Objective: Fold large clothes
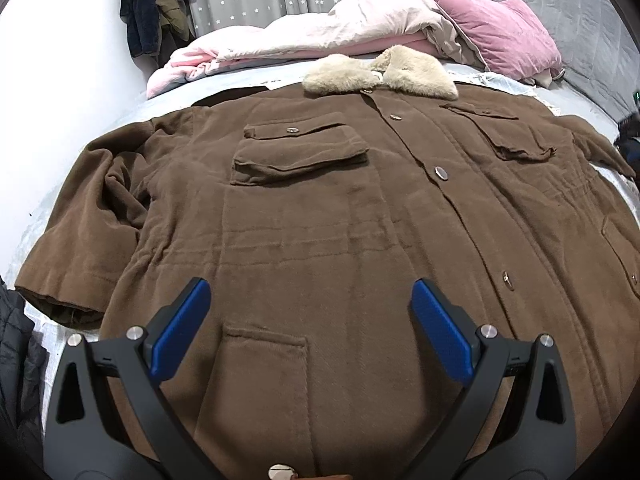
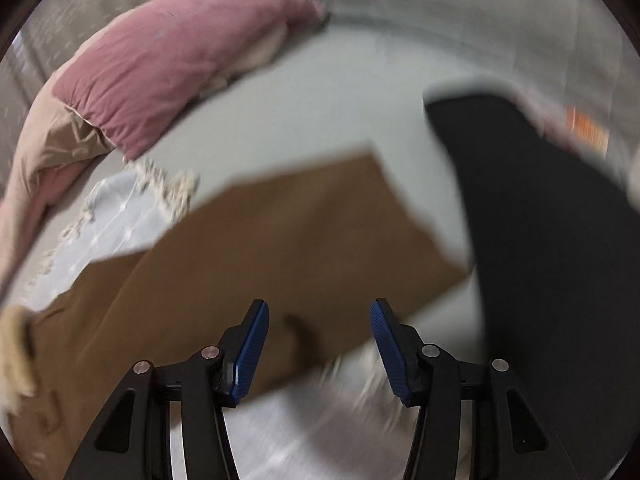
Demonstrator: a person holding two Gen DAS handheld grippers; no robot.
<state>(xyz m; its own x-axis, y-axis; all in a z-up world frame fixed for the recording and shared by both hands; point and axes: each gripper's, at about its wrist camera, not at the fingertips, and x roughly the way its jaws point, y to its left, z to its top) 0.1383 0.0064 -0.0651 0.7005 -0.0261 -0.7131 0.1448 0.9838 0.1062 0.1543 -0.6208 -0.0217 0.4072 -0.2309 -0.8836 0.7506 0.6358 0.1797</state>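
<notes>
A large brown coat (image 1: pixel 320 220) lies spread front-up and buttoned on the bed, its beige fur collar (image 1: pixel 380 74) at the far end and one sleeve (image 1: pixel 80 240) lying out to the left. My left gripper (image 1: pixel 310 300) is open and empty, hovering over the coat's lower front near a hip pocket (image 1: pixel 266 344). In the blurred right wrist view the coat's other sleeve (image 2: pixel 304 240) stretches across the sheet. My right gripper (image 2: pixel 319 320) is open and empty just above that sleeve near its cuff end.
Pink and cream bedding (image 1: pixel 300 36) and a pink pillow (image 1: pixel 500 36) are piled at the head of the bed; the pillow also shows in the right wrist view (image 2: pixel 168 68). A dark garment (image 2: pixel 540 260) lies right of the sleeve. A dark jacket (image 1: pixel 156 12) hangs on the wall.
</notes>
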